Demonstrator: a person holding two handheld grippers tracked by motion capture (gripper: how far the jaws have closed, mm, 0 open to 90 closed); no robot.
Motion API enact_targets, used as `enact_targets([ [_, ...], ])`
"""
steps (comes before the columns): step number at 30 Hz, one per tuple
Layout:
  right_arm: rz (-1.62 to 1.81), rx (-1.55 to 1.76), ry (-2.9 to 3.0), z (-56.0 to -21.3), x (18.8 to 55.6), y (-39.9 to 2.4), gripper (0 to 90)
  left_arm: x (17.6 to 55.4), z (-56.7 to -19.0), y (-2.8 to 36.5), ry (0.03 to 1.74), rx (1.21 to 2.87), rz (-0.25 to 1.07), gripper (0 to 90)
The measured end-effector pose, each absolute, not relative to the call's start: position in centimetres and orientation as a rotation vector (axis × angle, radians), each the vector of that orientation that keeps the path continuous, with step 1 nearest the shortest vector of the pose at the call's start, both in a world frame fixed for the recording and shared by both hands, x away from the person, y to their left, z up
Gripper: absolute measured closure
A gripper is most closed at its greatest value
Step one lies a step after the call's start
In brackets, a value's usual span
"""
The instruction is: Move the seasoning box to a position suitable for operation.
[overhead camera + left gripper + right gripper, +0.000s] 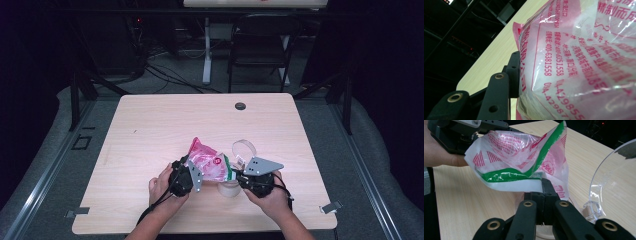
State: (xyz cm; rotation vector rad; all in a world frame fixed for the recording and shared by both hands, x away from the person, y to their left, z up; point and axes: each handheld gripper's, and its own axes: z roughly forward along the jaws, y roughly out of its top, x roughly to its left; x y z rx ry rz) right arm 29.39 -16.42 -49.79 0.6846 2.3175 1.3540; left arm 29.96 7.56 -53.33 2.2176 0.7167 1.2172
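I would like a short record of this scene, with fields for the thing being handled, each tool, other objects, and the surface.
handled thing: pink-printed clear plastic bag with a green strip, held above the table
left tool: grips the bag's side
right tool: shut on the bag's white edge
other objects: clear plastic lid standing open on a round container under the bag
surface: light wooden table

Around the pink-printed clear plastic bag [209, 165]: bare pale wooden tabletop [150, 125] to its left and beyond it, wide enough for a hand. Blocked close on its right by an upright clear plastic lid [244, 148]. Crowded just under its green-striped mouth by a round pale container [229, 189].
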Motion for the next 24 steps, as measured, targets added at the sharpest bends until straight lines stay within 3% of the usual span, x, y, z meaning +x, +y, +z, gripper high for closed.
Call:
enact_targets([
  [17, 1.370, 0.672, 2.315, -49.7, 29.3, -16.3, 89.3, 30.3, -54.2, 7.7, 0.783, 2.209, 1.101, 62.6],
  [21, 1.385, 0.664, 2.309, -49.6, 29.2, -16.3, 83.4, 30.5, -54.5, 7.9, 0.810, 2.196, 1.057, 62.8],
  [24, 1.424, 0.653, 2.296, -49.4, 29.1, -16.4, 73.3, 30.7, -54.8, 8.1, 0.839, 2.183, 1.011, 63.0],
])
